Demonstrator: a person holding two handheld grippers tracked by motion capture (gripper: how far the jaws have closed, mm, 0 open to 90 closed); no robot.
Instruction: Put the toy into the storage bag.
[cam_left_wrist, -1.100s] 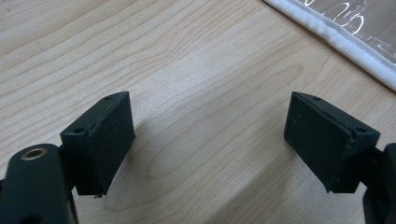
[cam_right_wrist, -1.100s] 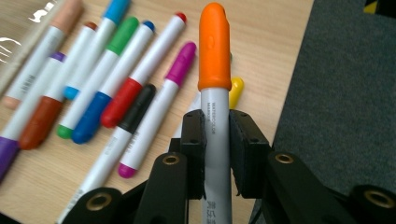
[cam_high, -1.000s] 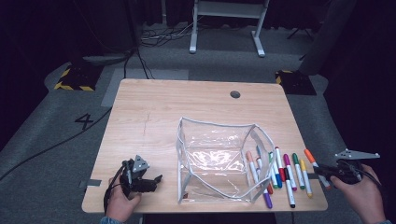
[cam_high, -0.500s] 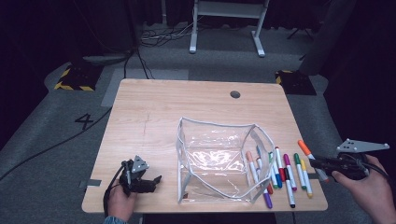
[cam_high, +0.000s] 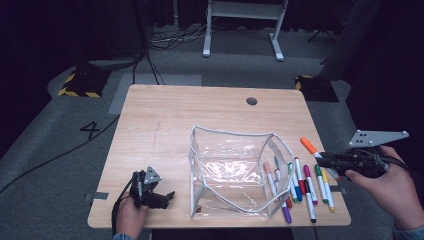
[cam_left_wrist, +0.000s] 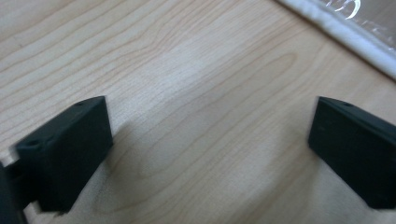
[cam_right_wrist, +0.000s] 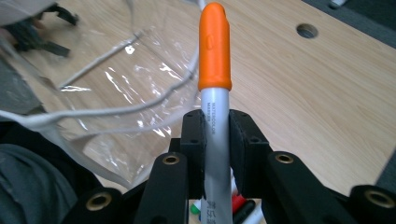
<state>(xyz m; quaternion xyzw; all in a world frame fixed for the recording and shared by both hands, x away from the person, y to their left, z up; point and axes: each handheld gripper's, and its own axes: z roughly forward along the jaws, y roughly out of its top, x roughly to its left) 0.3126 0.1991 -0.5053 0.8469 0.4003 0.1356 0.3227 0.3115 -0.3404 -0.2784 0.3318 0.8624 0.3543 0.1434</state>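
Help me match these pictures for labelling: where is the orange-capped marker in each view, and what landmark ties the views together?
High view: the orange-capped marker is at the right, above the table edge, held in the right claw.
Left gripper view: not in it.
Right gripper view: the marker stands upright at centre, clamped between the black jaws.
Shared landmark: the clear pouch, white-edged at top right in the left gripper view, at left in the right gripper view.

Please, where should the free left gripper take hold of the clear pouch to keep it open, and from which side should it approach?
Probably the white-edged rim of the clear pouch on its left wall, approached from the left. The pouch stands open and upright, that edge is stiff and free of markers, and the open left gripper rests beside it.
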